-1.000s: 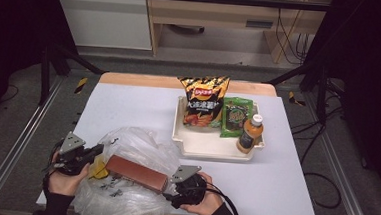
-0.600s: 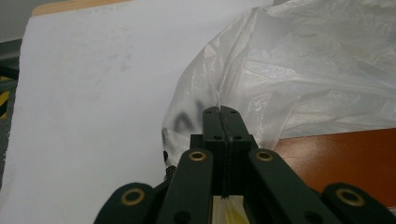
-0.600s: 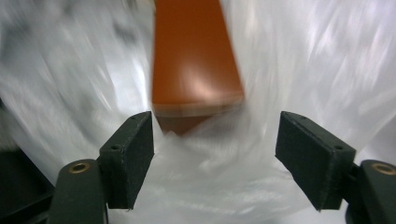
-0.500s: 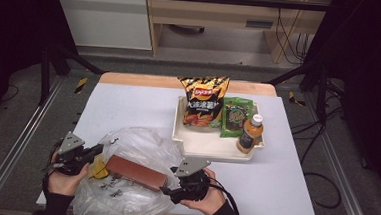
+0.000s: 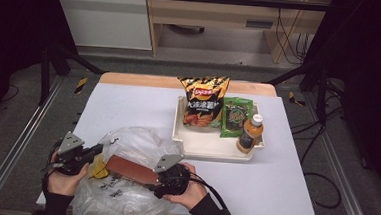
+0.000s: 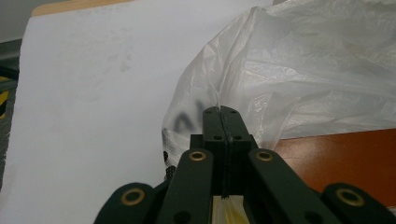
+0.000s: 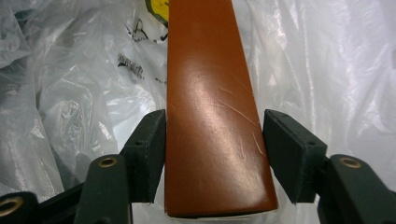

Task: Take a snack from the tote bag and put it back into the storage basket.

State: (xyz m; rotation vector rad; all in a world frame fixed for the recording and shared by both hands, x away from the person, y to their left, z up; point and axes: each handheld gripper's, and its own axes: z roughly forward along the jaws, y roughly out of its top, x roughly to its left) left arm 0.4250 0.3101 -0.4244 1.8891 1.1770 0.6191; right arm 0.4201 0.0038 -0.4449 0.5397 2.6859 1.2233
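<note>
At the near edge of the white table (image 5: 128, 108) a crumpled clear plastic bag (image 5: 136, 144) spills toward the person's side, its lower folds hanging close to the table's front rim. The left gripper (image 5: 97, 151) has its jaws pressed fully together on a pinch of the bag's film — in the left gripper view the thin plastic rises straight out of the closed seam at the left gripper (image 6: 222, 116). A long brown box (image 5: 132, 170) lies slanted across the bag's mouth, between the two hands.

In the right gripper view the brown box (image 7: 212, 116) runs up the middle between the jaws of the right gripper (image 7: 212, 149); the jaws have just been closing, the left pad sits against the box's edge, while a narrow gap shows at the right pad — not yet clamped.

Beyond the bag, a white tray (image 5: 211, 148) holds a chip bag (image 5: 202, 102), a green packet (image 5: 235, 118) and an orange bottle (image 5: 250, 134). The table's far-left stretch lies bare and roomy.
</note>
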